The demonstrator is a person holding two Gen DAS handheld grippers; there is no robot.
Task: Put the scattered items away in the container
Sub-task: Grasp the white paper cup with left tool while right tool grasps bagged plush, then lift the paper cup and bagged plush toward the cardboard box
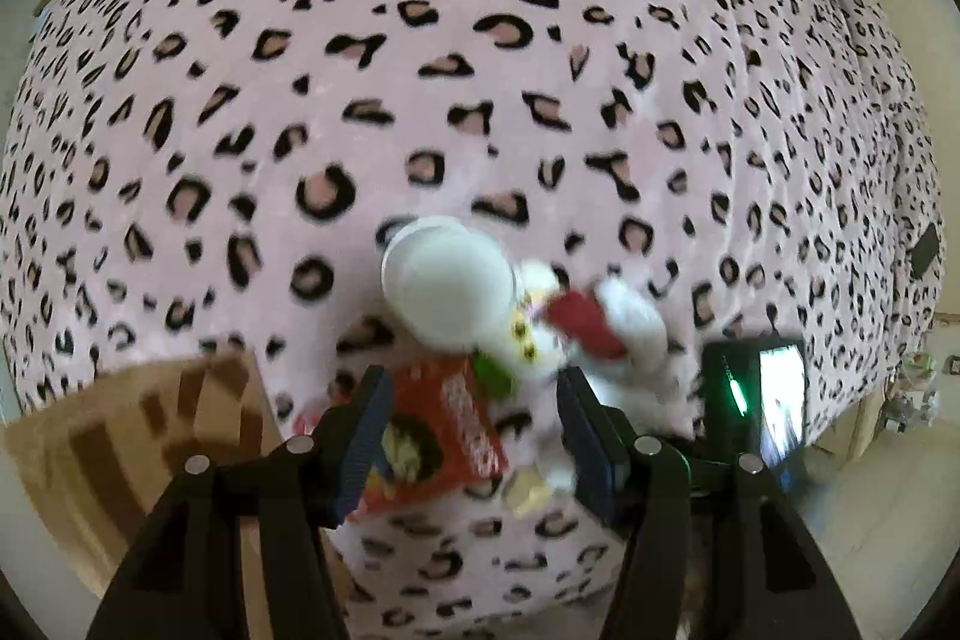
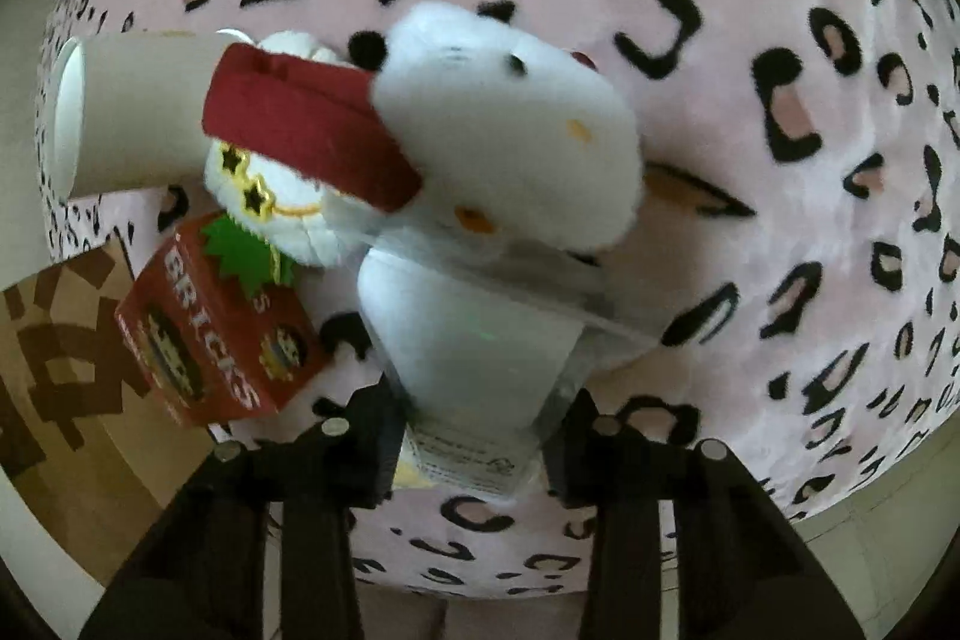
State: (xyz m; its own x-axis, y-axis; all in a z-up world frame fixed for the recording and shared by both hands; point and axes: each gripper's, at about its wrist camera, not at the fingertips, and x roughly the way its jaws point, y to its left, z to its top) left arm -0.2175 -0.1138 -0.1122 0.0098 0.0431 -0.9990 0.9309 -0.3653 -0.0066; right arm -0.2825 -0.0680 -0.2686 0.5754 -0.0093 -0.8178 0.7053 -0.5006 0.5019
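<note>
Toy (image 2: pixel 498 172) lengthwise ahead of right gripper (image 2: pixel 474 436), jaws clamped on its base; left gripper (image 1: pixel 474 436) half-open, straddling box (image 1: pixel 438 436), grip unclear.

I see a pale pink blanket (image 2: pixel 750 232) with black-edged leopard spots, a white plush toy (image 2: pixel 510 112) with a dark red band, a white cup (image 2: pixel 120 112), a red box (image 2: pixel 222 340) with white lettering, and a brown-patterned cardboard box (image 1: pixel 138 448).

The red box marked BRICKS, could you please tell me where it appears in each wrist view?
Left wrist: red box lies low centre, beside the left gripper's left finger.
Right wrist: red box lies lower left, left of the fingers.
Shared landmark: the white paper cup lies above it in both.
</note>
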